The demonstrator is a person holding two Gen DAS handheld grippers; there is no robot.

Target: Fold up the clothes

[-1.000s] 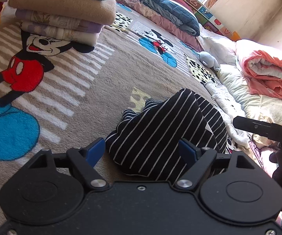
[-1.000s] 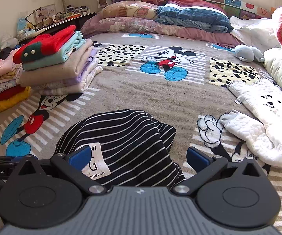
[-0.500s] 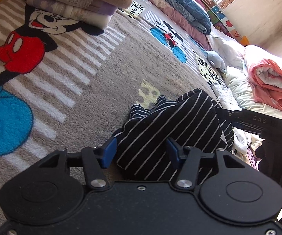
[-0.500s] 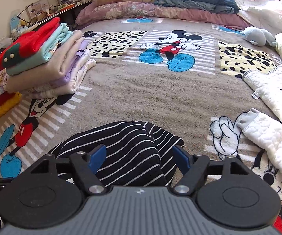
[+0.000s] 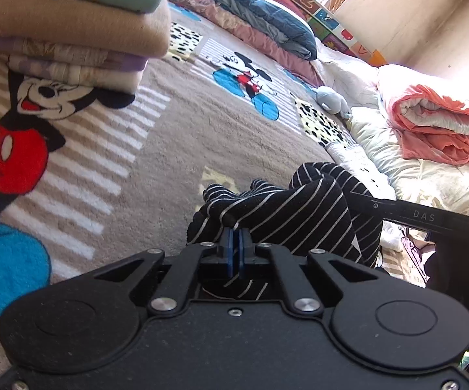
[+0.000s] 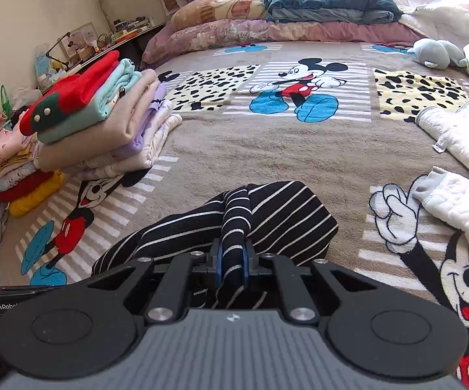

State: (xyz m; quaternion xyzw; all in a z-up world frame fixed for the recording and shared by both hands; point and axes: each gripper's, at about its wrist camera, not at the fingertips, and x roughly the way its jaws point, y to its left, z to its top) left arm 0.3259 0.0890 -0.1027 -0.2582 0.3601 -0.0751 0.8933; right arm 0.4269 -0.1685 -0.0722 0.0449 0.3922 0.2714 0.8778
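**Both tongs pinched on the striped garment, mid-bed**

Left wrist view: the left tongs (image 5: 234,243) are seen shut tight, blue pads pressed together with a thin fold of the black-and-white striped garment (image 5: 296,208) caught between them. The garment is bunched up on the cartoon-mouse blanket (image 5: 176,136) that covers the bed, just ahead of the tongs. A stack of folded clothes (image 5: 75,29) is sat on the blanket, well away from the garment, up and to the left in this view. Past the garment, a rolled pink quilt (image 5: 436,123) and a small grey plush toy (image 5: 330,99) can be made out. A black bar of the other gripper (image 5: 410,216) is seen poking in right beside the garment.

Right wrist view: the right tongs (image 6: 233,260) are closing, and a thicker twisted ridge of the same striped garment (image 6: 276,214) is already squeezed between the blue pads, so a small gap is kept by the cloth. The rest of the garment is spread on the blanket (image 6: 267,149) just in front of the tongs. The folded stack (image 6: 104,120) is found far left of the garment, and a white quilted piece (image 6: 455,169) is laid out to the garment's right, not touching it. Pillows and a blue duvet (image 6: 328,3) are piled at the head of the bed, far beyond the garment.
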